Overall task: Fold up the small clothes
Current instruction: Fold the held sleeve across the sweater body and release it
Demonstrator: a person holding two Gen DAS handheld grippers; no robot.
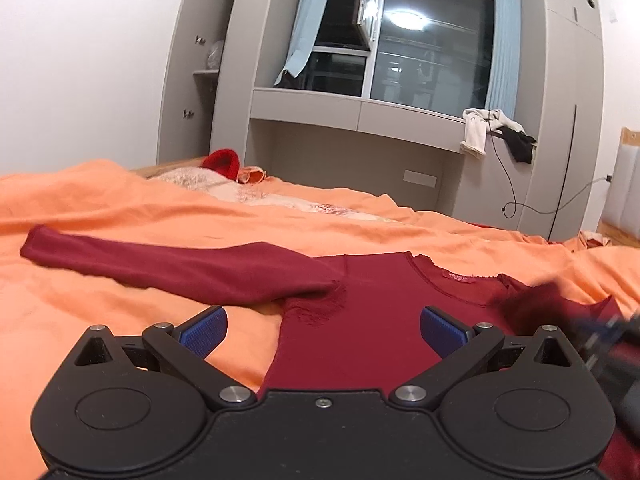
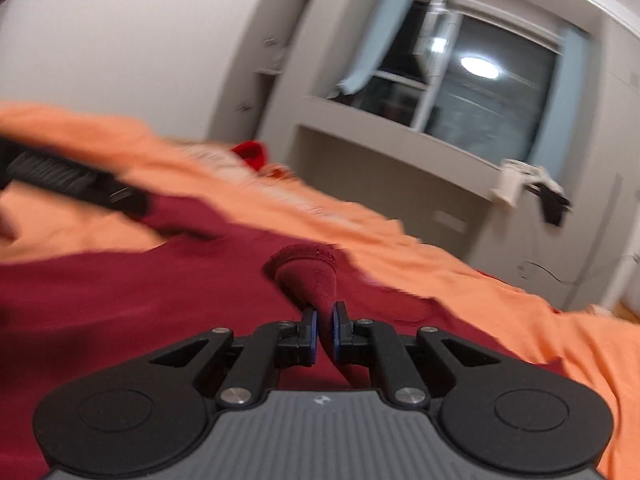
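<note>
The right hand-held gripper (image 2: 325, 326) had its jaws pinched on the cuff of one sleeve (image 2: 316, 276), lifted, probably to carry it across the dark red top (image 1: 380, 320). The left hand-held gripper (image 1: 323, 330) hovered wide apart and empty over the top, which lay flat on the orange bed (image 1: 120, 208).

Your left gripper (image 1: 323, 330) hovers over the shirt (image 1: 376, 320), which lies flat on the bedspread (image 1: 120, 208). One sleeve (image 1: 172, 268) stretches left of the body. Your right gripper (image 2: 324, 330) sits over the shirt's right side, the other sleeve (image 2: 316, 276) between its fingers. Hat (image 1: 221, 163) lies behind, window (image 1: 432, 44) beyond
</note>
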